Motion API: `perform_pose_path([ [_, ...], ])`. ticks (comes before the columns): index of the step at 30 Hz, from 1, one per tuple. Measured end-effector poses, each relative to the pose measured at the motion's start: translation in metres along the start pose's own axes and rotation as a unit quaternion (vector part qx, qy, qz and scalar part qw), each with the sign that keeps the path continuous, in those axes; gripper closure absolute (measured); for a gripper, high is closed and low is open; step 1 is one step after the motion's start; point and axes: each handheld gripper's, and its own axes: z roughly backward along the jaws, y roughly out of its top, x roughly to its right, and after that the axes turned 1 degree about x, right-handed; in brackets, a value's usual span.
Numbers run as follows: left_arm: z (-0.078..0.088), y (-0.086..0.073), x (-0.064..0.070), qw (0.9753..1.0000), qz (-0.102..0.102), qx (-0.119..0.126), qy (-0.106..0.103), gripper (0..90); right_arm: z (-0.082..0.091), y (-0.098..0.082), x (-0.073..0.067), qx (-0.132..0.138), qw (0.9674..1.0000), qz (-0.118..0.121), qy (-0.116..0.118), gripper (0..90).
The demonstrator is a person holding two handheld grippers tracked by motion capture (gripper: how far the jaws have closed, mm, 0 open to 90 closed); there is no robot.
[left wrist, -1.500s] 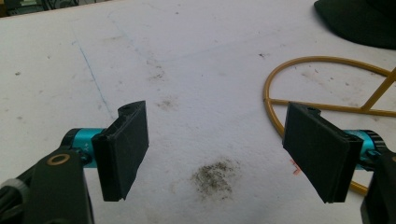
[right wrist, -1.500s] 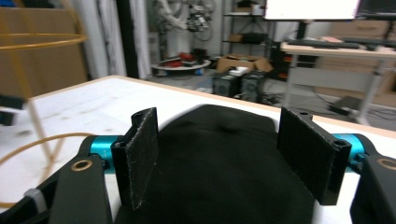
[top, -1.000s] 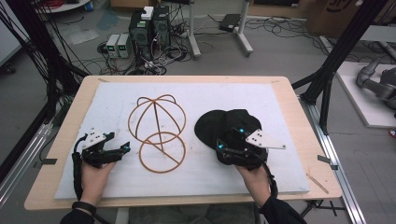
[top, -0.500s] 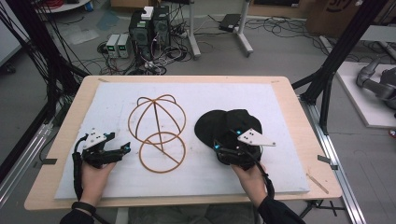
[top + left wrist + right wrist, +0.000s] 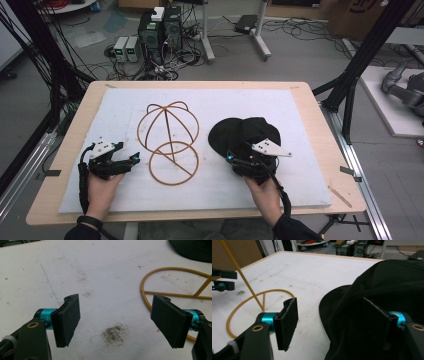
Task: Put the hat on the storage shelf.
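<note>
Black fabric: a black cap [image 5: 244, 136] lies flat on the white pad [image 5: 300, 107] that covers the worktop [image 5: 320, 117], towards the right edge and nearer the front than the back.

Cap's place: well apart from the left hand, just right of the wire frame; its near rim sits under the right hand-held gripper.

Wire frame: a tan wire hat stand [image 5: 168, 140], dome and ring base, rests tipped over at the middle of the pad; judged the form the cap is meant to go on.

Right hand-held gripper [image 5: 337, 322]: its jaws stand wide apart and have just been closing a little. One pad [image 5: 287, 320] is over bare white pad, the other against or behind the cap's black cloth, so the cap's edge lies between them but is not yet pinched.

Why so: the wide stance looks chosen to straddle the soft, thick rim before squeezing.

Left hand-held gripper [image 5: 116, 322]: jaws apart with nothing between them, low over the pad near the front left corner, beside the ring of the stand.

Why there: probably waiting to steady the light stand, which could slide once the cap is brought over.

Step in hand: taking hold of the cap.

Risk: cloth may bunch or slip from a shallow bite.
</note>
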Motion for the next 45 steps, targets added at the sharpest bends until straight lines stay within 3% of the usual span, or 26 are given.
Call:
perform_pose_path([
  [5, 0.0, 0.0, -0.001, 1.0, 0.0, -0.004, 0.0, 24.2, -0.002, 0.002, -0.004, -0.012, 0.9995, -0.021, -0.021, 36.4],
  [12, 0.0, 0.0, 0.0, 1.0, 0.0, -0.005, 0.0, 24.2, -0.007, 0.004, -0.001, -0.026, 0.9983, -0.044, -0.03, 43.3],
  [20, -0.001, 0.001, 0.0, 1.0, 0.0, -0.007, 0.002, 24.3, -0.011, 0.006, -0.002, -0.034, 0.998, -0.03, -0.043, 46.6],
  [24, -0.001, 0.001, 0.0, 1.0, 0.001, -0.008, 0.002, 24.4, -0.011, 0.007, -0.002, -0.038, 0.9977, -0.036, -0.043, 46.6],
  [30, -0.002, 0.001, 0.0, 1.0, 0.001, -0.009, 0.002, 24.5, -0.007, 0.012, -0.004, -0.029, 0.999, -0.015, -0.032, 45.9],
  [33, -0.001, 0.001, 0.0, 1.0, -0.001, -0.009, 0.001, 24.4, -0.007, 0.013, -0.002, -0.032, 0.9986, -0.022, -0.035, 46.3],
  [45, -0.002, 0.001, 0.0, 0.9999, -0.001, -0.01, 0.002, 24.5, -0.008, 0.013, -0.002, -0.033, 0.9989, -0.012, -0.032, 45.9],
])
